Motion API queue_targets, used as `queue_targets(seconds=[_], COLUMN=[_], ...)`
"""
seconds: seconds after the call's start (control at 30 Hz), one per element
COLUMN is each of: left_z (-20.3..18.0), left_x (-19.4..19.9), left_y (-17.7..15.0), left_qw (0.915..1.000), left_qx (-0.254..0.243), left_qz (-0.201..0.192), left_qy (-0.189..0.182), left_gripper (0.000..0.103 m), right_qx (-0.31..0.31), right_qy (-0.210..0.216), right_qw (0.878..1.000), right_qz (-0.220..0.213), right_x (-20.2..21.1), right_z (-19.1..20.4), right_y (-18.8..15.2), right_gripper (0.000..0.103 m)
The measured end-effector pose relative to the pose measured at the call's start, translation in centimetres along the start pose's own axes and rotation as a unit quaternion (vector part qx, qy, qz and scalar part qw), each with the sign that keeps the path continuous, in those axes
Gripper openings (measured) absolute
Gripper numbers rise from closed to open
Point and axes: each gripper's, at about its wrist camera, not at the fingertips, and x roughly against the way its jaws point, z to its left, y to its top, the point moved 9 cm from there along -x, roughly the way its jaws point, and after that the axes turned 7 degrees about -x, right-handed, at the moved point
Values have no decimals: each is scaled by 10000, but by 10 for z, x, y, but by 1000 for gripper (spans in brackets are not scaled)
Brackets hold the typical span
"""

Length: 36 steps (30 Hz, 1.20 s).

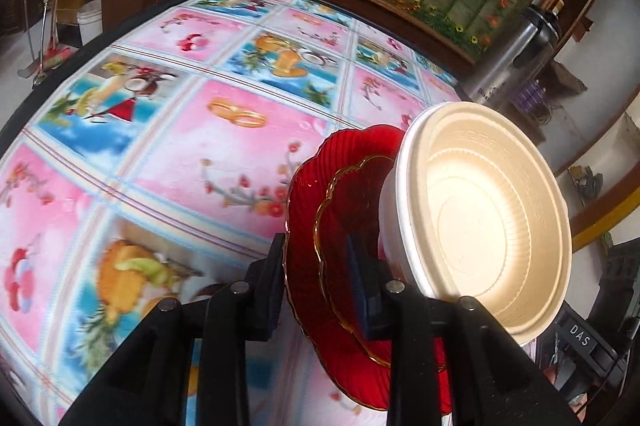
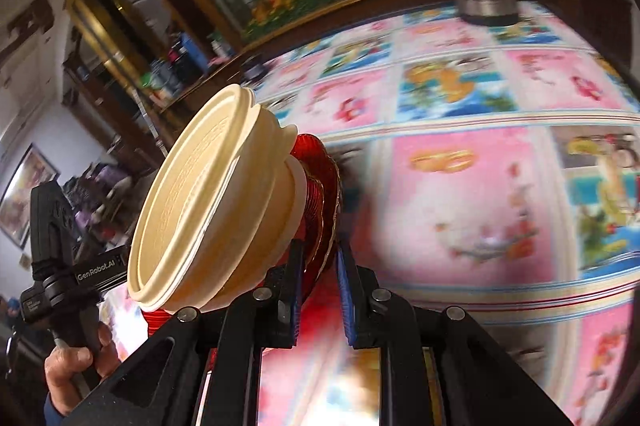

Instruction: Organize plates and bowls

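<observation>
Both claws clamp the red plates' (image 1: pixel 344 226) rim, left claw (image 1: pixel 316 290), right claw (image 2: pixel 318 286); cream bowls (image 1: pixel 492 222) on top, above counter (image 1: pixel 160 145). "GenRobot.AI" at 9 o'clock on the left tool.

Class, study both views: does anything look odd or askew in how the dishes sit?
Yes. The bowls sit stacked on the red plates, all tipped steeply off the table, gripped at the plate rims by both tools.
</observation>
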Motion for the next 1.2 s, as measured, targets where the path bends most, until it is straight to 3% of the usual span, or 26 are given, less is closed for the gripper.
queue_targets(seconds=[0.2, 0.3, 0.37, 0.53, 0.6, 0.77, 0.87, 1.0, 1.1, 1.2], left_z=[0, 0, -1, -5, -9, -21, -28, -37, -37, -34], left_x=[-1, 12, 25, 61, 69, 81, 85, 93, 93, 92], left_y=[-2, -2, -1, -18, -27, -50, -53, -55, -58, -60], left_qw=[10000, 9996, 9990, 9947, 9916, 9740, 9654, 9524, 9501, 9566], left_qx=[45, -18, -106, -369, -512, -1146, -1402, -1712, -1765, -1644], left_qz=[-80, -261, -412, -879, -1075, -1511, -1594, -1803, -1803, -1748], left_qy=[22, 65, 149, 391, 514, 1237, 1518, 1762, 1832, 1656], left_gripper=[29, 44, 61, 77, 79, 92, 99, 103, 103, 103], right_qx=[-143, -187, -117, -45, -27, 148, 331, 629, 597, 705], right_qy=[-44, -2, -77, -313, -448, -544, -485, -512, -317, -464], right_qw=[9999, 9998, 9998, 9972, 9946, 9877, 9864, 9867, 9875, 9865], right_qz=[15, 47, -135, -672, -933, -1456, -1534, -1409, -1422, -1405], right_x=[0, -1, 6, 30, 44, 72, 78, 73, 73, 70], right_z=[-5, -4, -4, -8, -10, -2, 13, 31, 39, 42], right_y=[3, 1, 6, 11, 9, -5, -20, -43, -47, -49], right_gripper=[18, 19, 20, 30, 47, 60, 72, 78, 86, 87])
